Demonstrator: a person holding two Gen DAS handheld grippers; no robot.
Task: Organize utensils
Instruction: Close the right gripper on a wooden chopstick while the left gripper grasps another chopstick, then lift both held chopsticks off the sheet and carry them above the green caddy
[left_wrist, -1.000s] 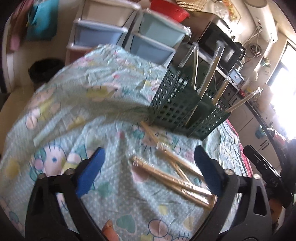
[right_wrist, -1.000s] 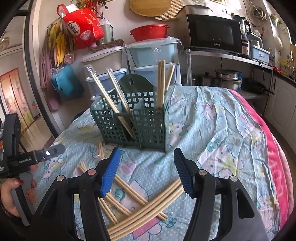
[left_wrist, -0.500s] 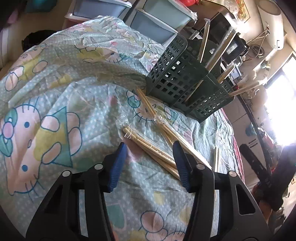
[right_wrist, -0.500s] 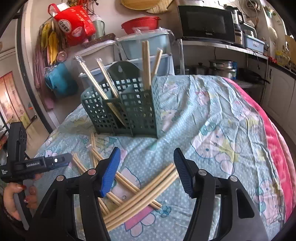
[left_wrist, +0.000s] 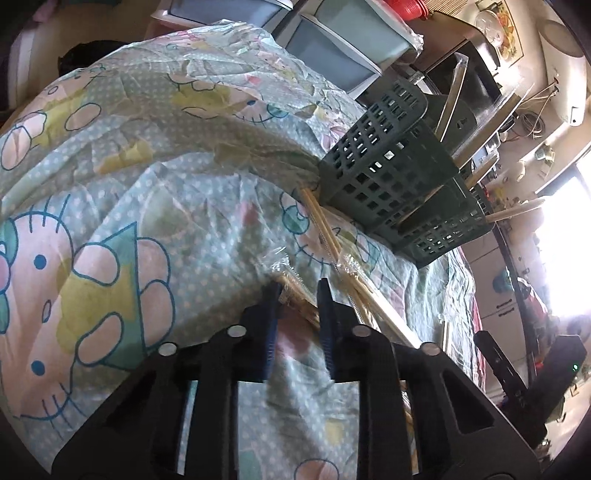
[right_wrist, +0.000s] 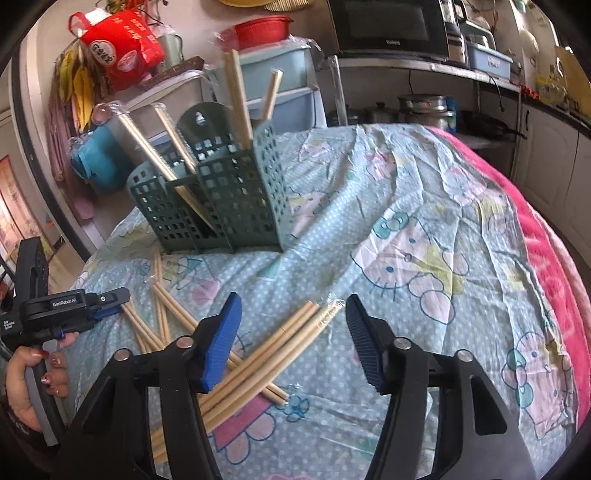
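The left tool pinches a light, stiff, slippery wrapped chopstick pair by its end near the green caddy mid-desk, while the right tool hangs wide open, empty.

- Under and ahead of our jaws lies a crumpled pale-blue cartoon-cat tablecloth, with a bright pink blanket along its right edge.
- Far ahead, above the jaws, we see a black microwave on a shelf.
- Ahead and left of it stand stacked plastic drawers, a red bowl on top.
- At upper left hangs a red bag.
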